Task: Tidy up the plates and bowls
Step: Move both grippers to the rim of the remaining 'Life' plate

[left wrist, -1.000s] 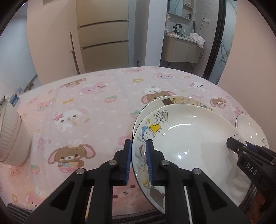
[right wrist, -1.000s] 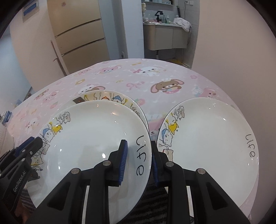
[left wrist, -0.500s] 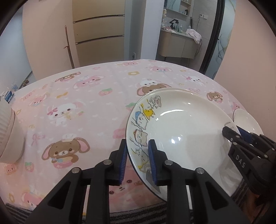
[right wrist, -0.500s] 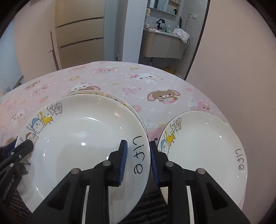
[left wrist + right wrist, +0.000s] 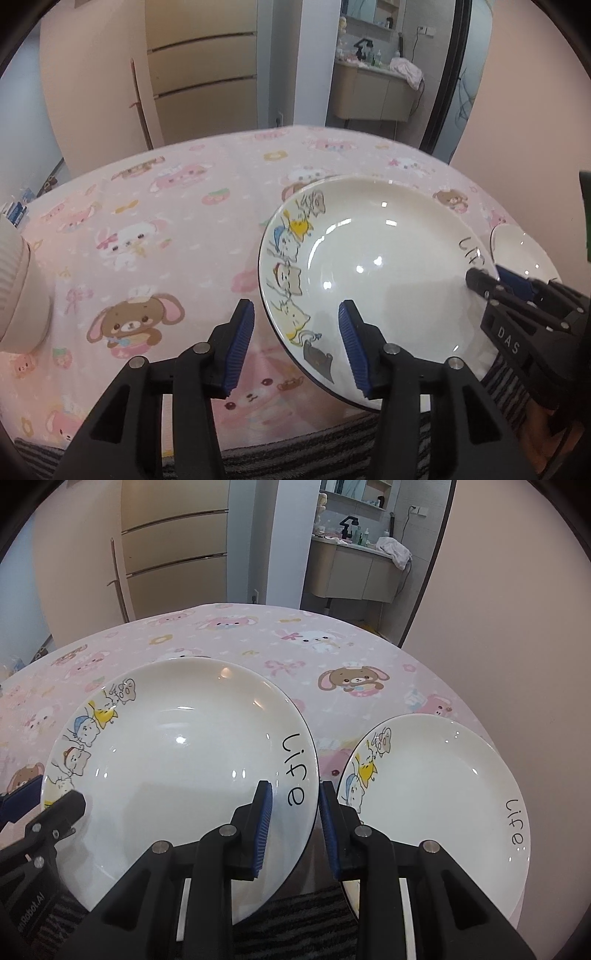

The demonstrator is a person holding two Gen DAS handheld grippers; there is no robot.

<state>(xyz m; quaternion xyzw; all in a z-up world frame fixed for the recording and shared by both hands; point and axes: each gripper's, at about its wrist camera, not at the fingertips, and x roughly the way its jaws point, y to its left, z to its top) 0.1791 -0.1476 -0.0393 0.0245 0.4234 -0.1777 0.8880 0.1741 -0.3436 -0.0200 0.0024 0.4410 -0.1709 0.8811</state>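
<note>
White plate (image 5: 177, 753) lies flat, "life" lettering toward right claw (image 5: 295, 827).

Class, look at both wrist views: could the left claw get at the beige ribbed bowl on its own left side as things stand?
Probably yes. The left claw is open around the plate rim; bare tablecloth lies between it and the bowl.

Soft even indoor light, small glints on plate (image 5: 380, 266), strong fisheye edge vignetting.
</note>
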